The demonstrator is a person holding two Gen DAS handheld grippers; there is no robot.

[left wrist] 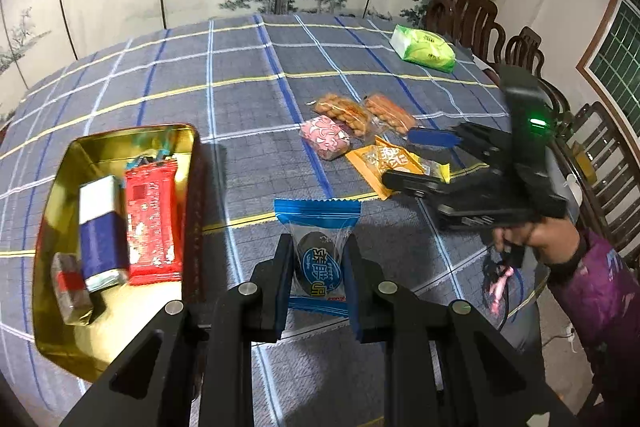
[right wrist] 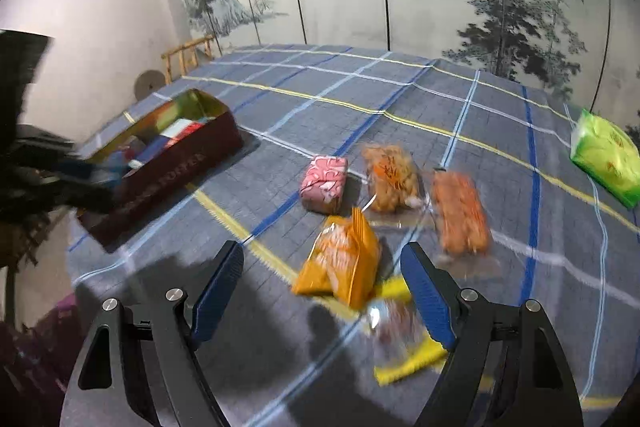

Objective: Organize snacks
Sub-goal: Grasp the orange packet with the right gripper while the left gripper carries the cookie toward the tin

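- One gold-lined rectangular metal tin (left wrist: 188,163) with dark red outer walls, at the left of the frame.
- Four wrapped snacks visible inside it; others may be hidden.
- One blue-and-clear plastic snack packet (left wrist: 318,247), lower centre.
- Six loose snack packets on the cloth, centre right.
- One green plastic pack (left wrist: 423,47), upper right.

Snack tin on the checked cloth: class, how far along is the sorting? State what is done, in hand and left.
Done: the tin already holds a red pack, a blue-and-white bar and a small block. In hand: the left claw is shut on a blue pack. Left: the pink, orange, yellow and two clear packs beneath the open right claw.
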